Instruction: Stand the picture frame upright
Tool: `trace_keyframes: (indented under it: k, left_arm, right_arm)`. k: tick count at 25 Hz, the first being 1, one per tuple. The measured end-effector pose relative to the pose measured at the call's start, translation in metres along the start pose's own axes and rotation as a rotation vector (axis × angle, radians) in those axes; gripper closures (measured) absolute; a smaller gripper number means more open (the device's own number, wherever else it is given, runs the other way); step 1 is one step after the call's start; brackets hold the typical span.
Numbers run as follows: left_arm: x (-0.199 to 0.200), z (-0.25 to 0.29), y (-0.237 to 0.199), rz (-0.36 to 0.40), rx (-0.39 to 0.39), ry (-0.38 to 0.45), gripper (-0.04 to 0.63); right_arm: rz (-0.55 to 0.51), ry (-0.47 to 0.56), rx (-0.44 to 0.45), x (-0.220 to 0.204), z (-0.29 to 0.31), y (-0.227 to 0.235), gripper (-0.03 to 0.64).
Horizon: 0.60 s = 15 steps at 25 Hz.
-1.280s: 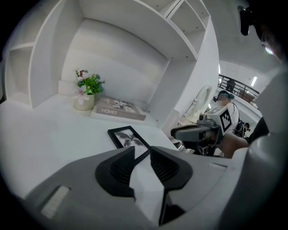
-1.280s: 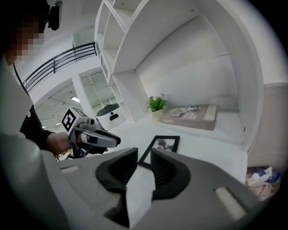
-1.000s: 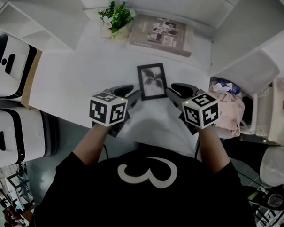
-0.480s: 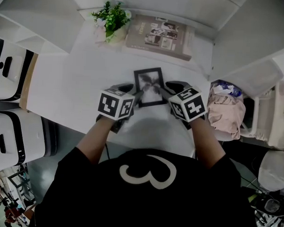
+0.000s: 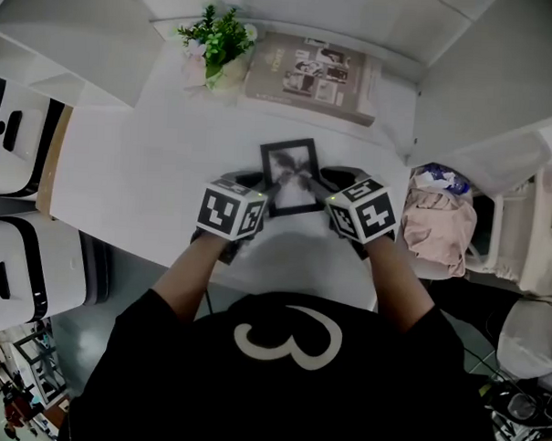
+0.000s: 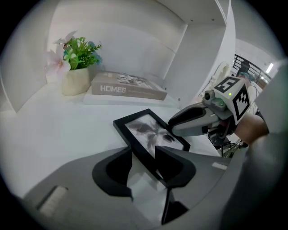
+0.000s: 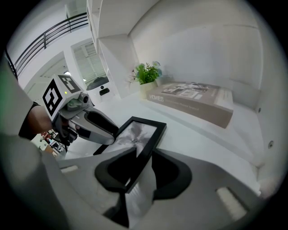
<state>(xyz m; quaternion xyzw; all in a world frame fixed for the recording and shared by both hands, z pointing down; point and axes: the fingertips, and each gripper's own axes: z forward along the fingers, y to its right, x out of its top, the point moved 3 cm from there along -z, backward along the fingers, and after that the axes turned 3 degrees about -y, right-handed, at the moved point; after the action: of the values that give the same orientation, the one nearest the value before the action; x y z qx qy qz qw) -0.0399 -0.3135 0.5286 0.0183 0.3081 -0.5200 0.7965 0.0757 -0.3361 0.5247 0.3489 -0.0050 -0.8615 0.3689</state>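
Observation:
The black picture frame (image 5: 292,175) lies flat on the white table (image 5: 151,155), a dark leaf print facing up. My left gripper (image 5: 259,185) is at the frame's left edge and my right gripper (image 5: 320,182) at its right edge. In the left gripper view the frame (image 6: 148,132) runs its border between the jaws of the left gripper (image 6: 144,152), which are closing. In the right gripper view the frame (image 7: 139,132) has its right border between the jaws of the right gripper (image 7: 144,155). I see neither pair of pads clamped on it.
A potted plant (image 5: 214,39) and a flat book (image 5: 312,70) stand at the back of the table against the white wall. Shelf walls rise on both sides. White cases (image 5: 15,130) sit at the left, and a cloth bundle (image 5: 436,213) at the right.
Both grippers have moved forward and inward from beside the frame's near end to its two side edges, so that each now has a border between its jaws. The frame stays flat.

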Motion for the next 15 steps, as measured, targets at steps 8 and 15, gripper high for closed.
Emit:
trace_keyframes:
  k: [8,15]
  left_arm:
    - [-0.0003,-0.0006,-0.0003,0.006,0.002,-0.004,0.428]
    - [-0.0036,-0.0008,0.0006,0.033,0.001,-0.017,0.428]
  right_arm:
    - [0.029,0.01,-0.011,-0.0023,0.0005,-0.0026,0.512]
    - [0.034,0.004,-0.039,-0.0059,-0.0007,-0.0087,0.513]
